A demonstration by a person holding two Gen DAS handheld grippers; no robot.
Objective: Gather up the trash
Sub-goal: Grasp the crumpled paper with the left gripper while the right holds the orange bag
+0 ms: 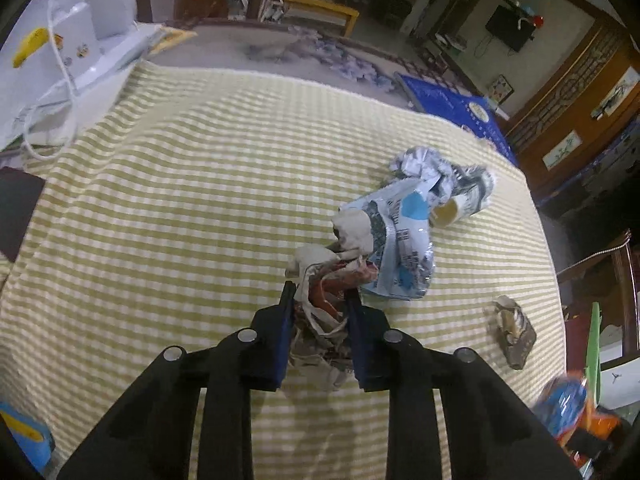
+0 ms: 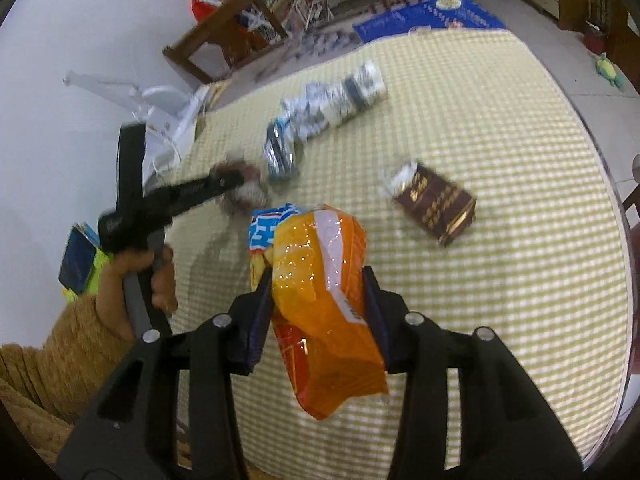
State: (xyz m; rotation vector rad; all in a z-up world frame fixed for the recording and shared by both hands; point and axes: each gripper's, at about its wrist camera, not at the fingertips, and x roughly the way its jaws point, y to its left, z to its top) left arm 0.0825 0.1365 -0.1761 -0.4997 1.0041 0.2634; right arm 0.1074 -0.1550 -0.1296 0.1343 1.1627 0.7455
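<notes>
Crumpled paper wad point(image 1: 320, 312) is clamped by the left claw point(image 1: 320, 300); orange snack bag point(image 2: 324, 312) is gripped by the right claw point(image 2: 318, 280).

The tablecloth point(image 1: 180, 208) is matt woven cloth, ribbed in yellow and white. The left gripper point(image 1: 318, 300) has matt black plastic fingers clamped on a wad of crumpled paper point(image 1: 320, 320), dull and rough. The orange snack bag point(image 2: 320, 300) in the right gripper point(image 2: 318, 280) is glossy plastic film. The maroon box point(image 2: 436, 204) looks like smooth printed card, though blurred.

Crumpled wrapper point(image 1: 320, 312), orange snack bag point(image 2: 324, 312), both clamped.
</notes>
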